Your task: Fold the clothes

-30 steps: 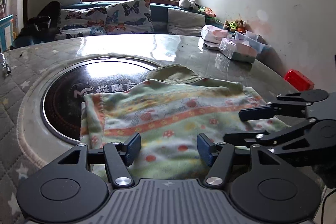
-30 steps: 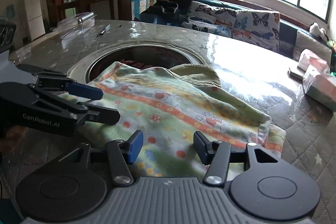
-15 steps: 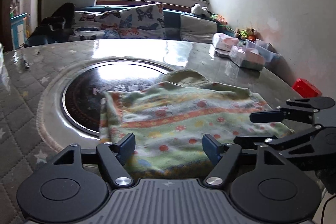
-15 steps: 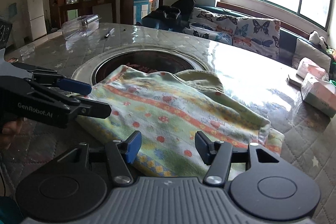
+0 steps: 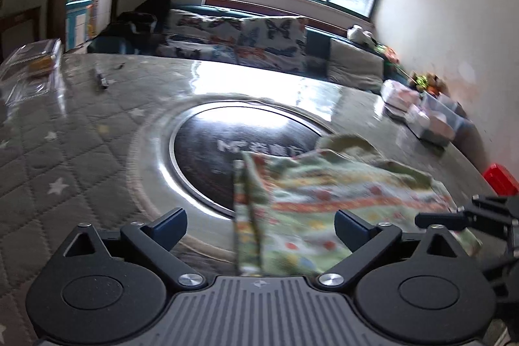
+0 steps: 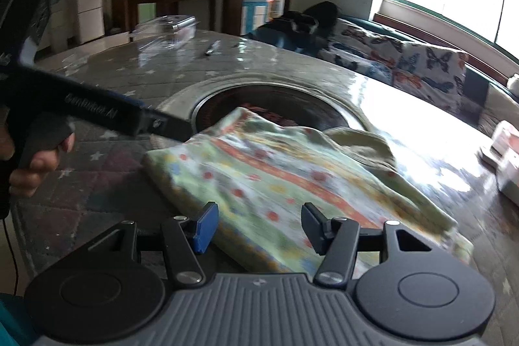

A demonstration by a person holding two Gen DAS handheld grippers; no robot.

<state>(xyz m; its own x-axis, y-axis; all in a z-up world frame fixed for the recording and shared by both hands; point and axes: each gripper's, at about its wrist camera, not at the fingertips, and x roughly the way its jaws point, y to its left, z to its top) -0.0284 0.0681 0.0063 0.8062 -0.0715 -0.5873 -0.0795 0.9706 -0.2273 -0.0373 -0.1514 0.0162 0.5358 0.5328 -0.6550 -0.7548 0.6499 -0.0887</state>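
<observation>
A folded green garment (image 5: 327,203) with orange stripes and small coloured dots lies on the round table, partly over its dark centre disc (image 5: 227,151). It also shows in the right wrist view (image 6: 275,180). My left gripper (image 5: 259,224) is open and empty, held above the garment's near left edge. My right gripper (image 6: 256,227) is open and empty, above the garment's near edge. The right gripper's fingers (image 5: 454,218) show at the right of the left view. The left gripper (image 6: 97,112) crosses the left of the right view.
The table has a quilted grey cover (image 5: 65,151). A pen (image 5: 100,80) and a clear plastic box (image 5: 29,67) lie at the far left. Tissue packs (image 5: 421,115) sit at the far right. A red box (image 5: 501,182) is by the right wall. A sofa (image 5: 259,38) stands behind.
Both grippers have pulled back and up from the garment and swung left. The left gripper's jaws have opened wider. The garment lies as before.
</observation>
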